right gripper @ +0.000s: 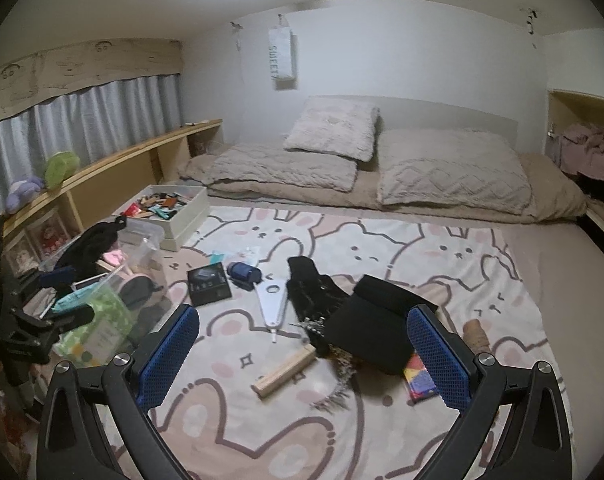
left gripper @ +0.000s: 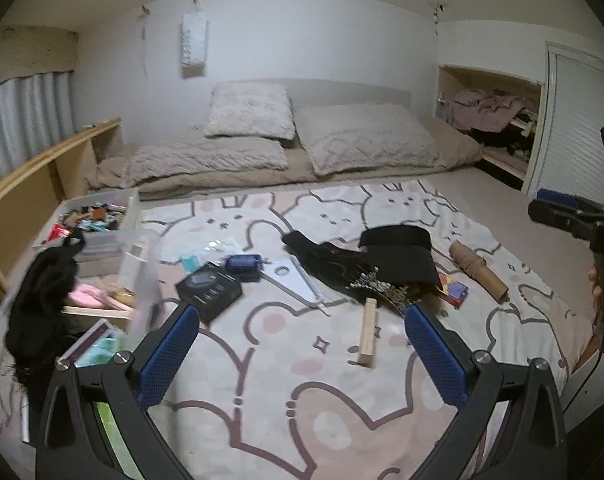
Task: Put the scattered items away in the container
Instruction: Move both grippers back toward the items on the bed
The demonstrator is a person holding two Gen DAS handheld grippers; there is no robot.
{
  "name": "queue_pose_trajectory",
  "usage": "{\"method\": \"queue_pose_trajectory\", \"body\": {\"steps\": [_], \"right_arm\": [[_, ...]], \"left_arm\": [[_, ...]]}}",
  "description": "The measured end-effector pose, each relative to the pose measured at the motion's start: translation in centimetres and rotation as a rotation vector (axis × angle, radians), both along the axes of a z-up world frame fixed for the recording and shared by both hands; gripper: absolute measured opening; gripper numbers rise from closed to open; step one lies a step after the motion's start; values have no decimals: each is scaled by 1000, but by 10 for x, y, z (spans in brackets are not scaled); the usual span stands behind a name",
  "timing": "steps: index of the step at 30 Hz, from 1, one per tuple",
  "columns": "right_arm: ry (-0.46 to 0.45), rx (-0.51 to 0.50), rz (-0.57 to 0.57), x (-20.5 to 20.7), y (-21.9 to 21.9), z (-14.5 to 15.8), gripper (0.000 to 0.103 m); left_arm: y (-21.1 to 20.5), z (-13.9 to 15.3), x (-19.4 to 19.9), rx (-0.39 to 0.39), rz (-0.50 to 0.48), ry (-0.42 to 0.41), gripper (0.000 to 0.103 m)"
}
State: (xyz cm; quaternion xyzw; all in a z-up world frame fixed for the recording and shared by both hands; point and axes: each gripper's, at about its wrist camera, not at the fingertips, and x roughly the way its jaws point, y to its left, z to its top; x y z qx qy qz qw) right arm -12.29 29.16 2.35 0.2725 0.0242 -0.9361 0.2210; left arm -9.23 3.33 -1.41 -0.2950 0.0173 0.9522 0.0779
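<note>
Scattered on the bunny-print blanket (right gripper: 381,432) lie a wooden block (right gripper: 284,372), a black box (right gripper: 208,284), a blue pouch (right gripper: 244,272), a white flat tool (right gripper: 272,300), black cloth (right gripper: 309,288), a black folded piece (right gripper: 377,320), dried sprigs (right gripper: 335,388), a colourful box (right gripper: 419,380) and a cardboard tube (right gripper: 475,332). A clear plastic bin (right gripper: 114,292) stands at the left with a black garment (right gripper: 90,248) over its rim. My right gripper (right gripper: 302,352) hangs open and empty above the block. My left gripper (left gripper: 302,344) is open and empty too, and hovers by the bin.
A white box (right gripper: 170,212) full of small things stands behind the bin. Pillows (right gripper: 449,168) and a folded quilt lie at the far end. A wooden shelf (right gripper: 114,168) runs along the left, and an open closet (left gripper: 493,120) is at the far right.
</note>
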Motion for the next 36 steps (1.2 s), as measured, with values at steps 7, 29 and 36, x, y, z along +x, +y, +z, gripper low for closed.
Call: {"method": "queue_pose_trajectory", "body": {"steps": [7, 29, 36], "right_arm": [[-11, 24, -24, -7, 12, -10, 103], [-222, 121, -34, -33, 21, -87, 103], [-285, 186, -24, -37, 20, -113, 103]], "left_arm": [[30, -28, -20, -7, -49, -33, 103], [90, -152, -89, -3, -213, -250, 103], [89, -182, -113, 86, -225, -332, 103]]}}
